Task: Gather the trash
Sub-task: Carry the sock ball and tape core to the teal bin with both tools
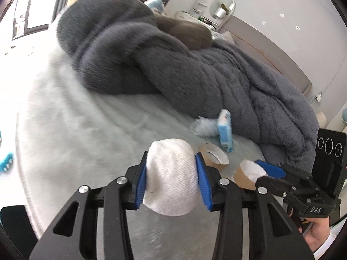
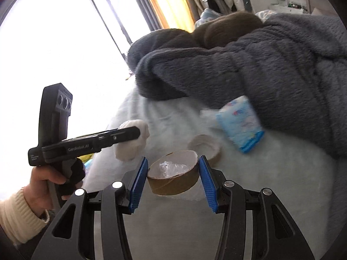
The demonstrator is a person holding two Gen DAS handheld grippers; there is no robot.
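Left gripper (image 1: 171, 170) clamping white wad (image 1: 171, 173), right gripper (image 2: 173, 179) gripping tape roll (image 2: 173, 173)

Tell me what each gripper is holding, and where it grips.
Left gripper: white cloth wad, pinched across its sides. Right gripper: brown tape roll, clamped across its outer wall.

You're over a bed (image 1: 65, 112) covered in pale, fluffy bedding. A big dark grey fleece blanket (image 1: 195, 73) lies bunched across its far side, with a brown furry piece (image 1: 186, 34) behind it, maybe a cushion. Just beside the blanket's edge a blue-and-white tissue pack (image 1: 225, 130) sits on the cover, touching a pale fluffy tuft (image 1: 203, 126). A brown paper cup (image 1: 213, 156) rests near the pack.
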